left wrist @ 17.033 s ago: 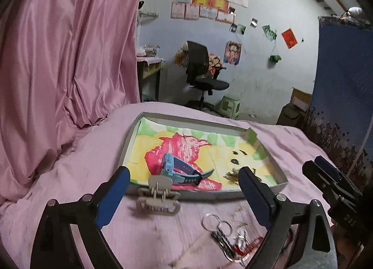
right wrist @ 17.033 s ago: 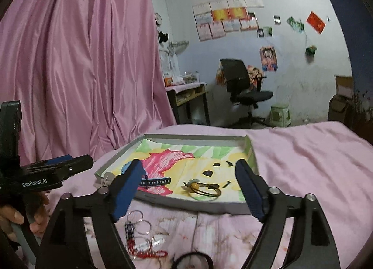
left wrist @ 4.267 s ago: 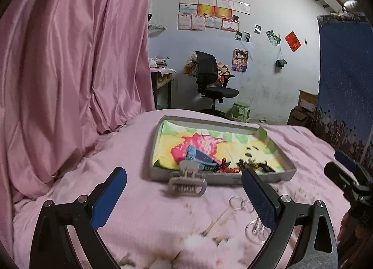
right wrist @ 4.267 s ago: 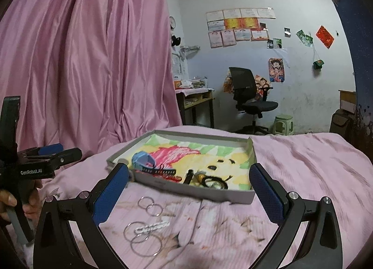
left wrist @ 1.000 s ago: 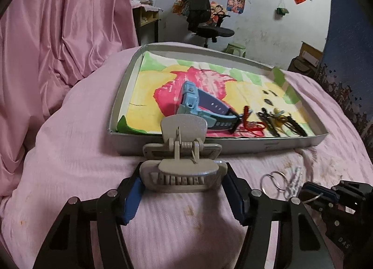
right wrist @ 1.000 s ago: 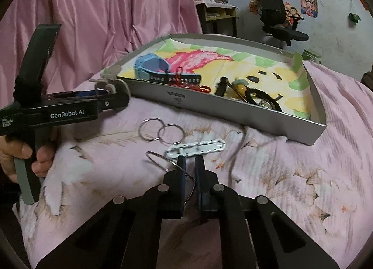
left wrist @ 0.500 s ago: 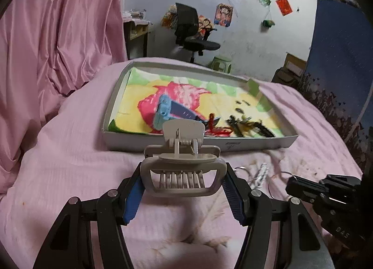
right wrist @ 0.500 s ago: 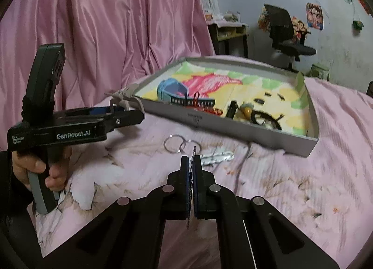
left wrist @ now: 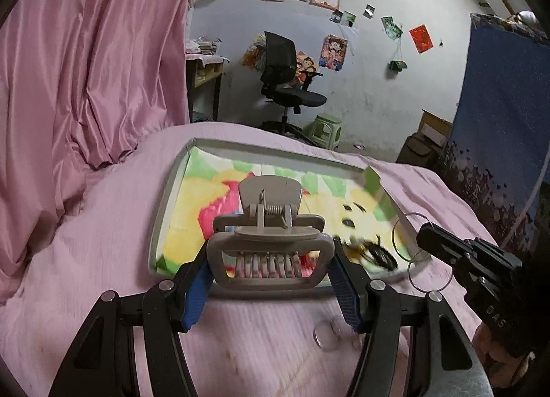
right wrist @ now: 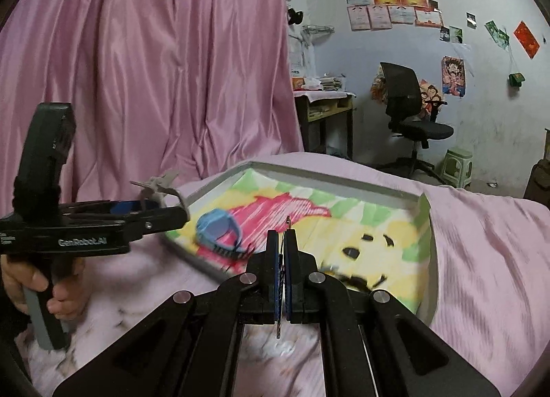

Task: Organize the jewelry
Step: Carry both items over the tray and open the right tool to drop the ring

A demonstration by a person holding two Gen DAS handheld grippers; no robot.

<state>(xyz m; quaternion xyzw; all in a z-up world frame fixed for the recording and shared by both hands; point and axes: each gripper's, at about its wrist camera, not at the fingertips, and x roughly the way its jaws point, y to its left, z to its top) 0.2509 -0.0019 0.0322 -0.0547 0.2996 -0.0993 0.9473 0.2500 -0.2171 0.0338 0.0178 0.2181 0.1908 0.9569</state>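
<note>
My left gripper (left wrist: pixel 270 276) is shut on a grey hair claw clip (left wrist: pixel 270 221), which it holds in the air just short of the near rim of the grey tray (left wrist: pixel 170 197). My right gripper (right wrist: pixel 282 249) is shut on thin metal key rings (right wrist: pixel 287 225) that show edge-on between its pads, over the tray's near edge. In the left wrist view the right gripper (left wrist: pixel 433 233) enters from the right with the rings (left wrist: pixel 409 214) hanging from its tip. A blue watch (right wrist: pixel 220 228) lies inside the tray (right wrist: pixel 337 177). A hand grips the left gripper's (right wrist: pixel 182 214) handle.
Dark hair ties (left wrist: pixel 374 256) and a red piece lie in the tray's near right part. One small ring (left wrist: pixel 326 338) rests on the pink bedsheet. A pink curtain (right wrist: pixel 154 70) hangs at left, a blue cloth (left wrist: pixel 498 122) at right, an office chair (left wrist: pixel 285 87) beyond.
Both grippers have risen off the bed and moved forward toward the tray. The clip stays in the left one, and the right one now carries the rings above the sheet.
</note>
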